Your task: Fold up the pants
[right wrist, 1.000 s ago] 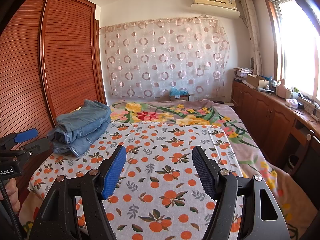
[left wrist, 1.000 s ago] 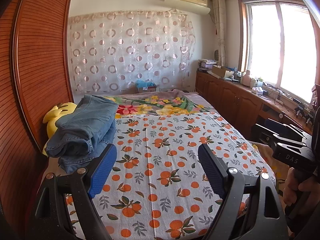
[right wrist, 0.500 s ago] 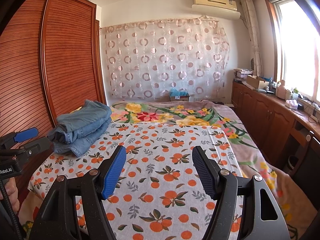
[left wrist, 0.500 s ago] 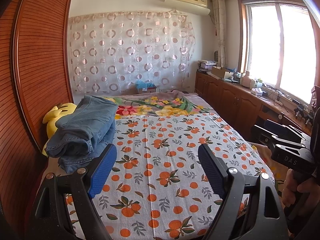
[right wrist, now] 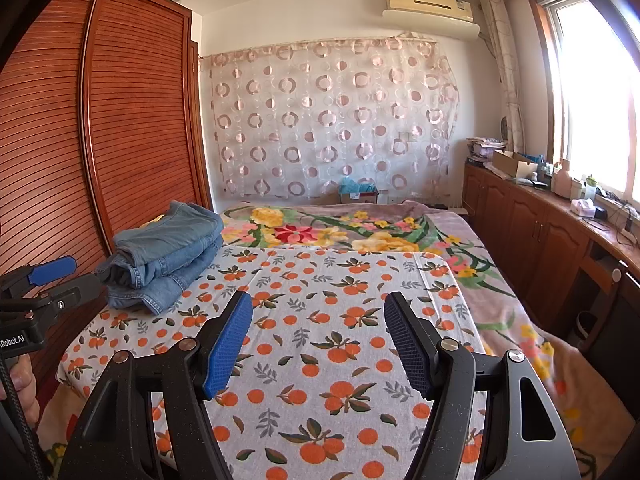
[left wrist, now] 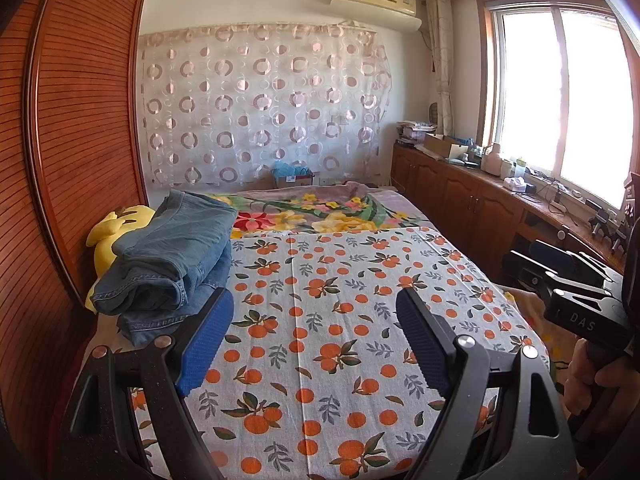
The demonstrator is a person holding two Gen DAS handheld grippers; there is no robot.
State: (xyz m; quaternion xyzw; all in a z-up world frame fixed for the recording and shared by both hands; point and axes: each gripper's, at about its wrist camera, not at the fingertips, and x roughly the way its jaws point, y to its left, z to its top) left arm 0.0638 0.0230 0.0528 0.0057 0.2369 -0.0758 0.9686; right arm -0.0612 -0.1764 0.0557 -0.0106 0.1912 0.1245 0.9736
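Folded blue denim pants (left wrist: 172,256) lie in a stack at the left side of the bed on the orange-print sheet (left wrist: 340,320); the stack also shows in the right wrist view (right wrist: 168,256). My left gripper (left wrist: 316,320) is open and empty, held above the sheet just right of the stack. My right gripper (right wrist: 318,328) is open and empty above the middle of the sheet. Each gripper shows at the edge of the other's view, the right one (left wrist: 560,276) and the left one (right wrist: 44,280).
A yellow plush toy (left wrist: 112,232) lies behind the pants against the wooden wardrobe (left wrist: 80,140). A floral blanket (right wrist: 360,232) covers the far end of the bed. Wooden cabinets (right wrist: 540,232) with clutter line the right wall under the window.
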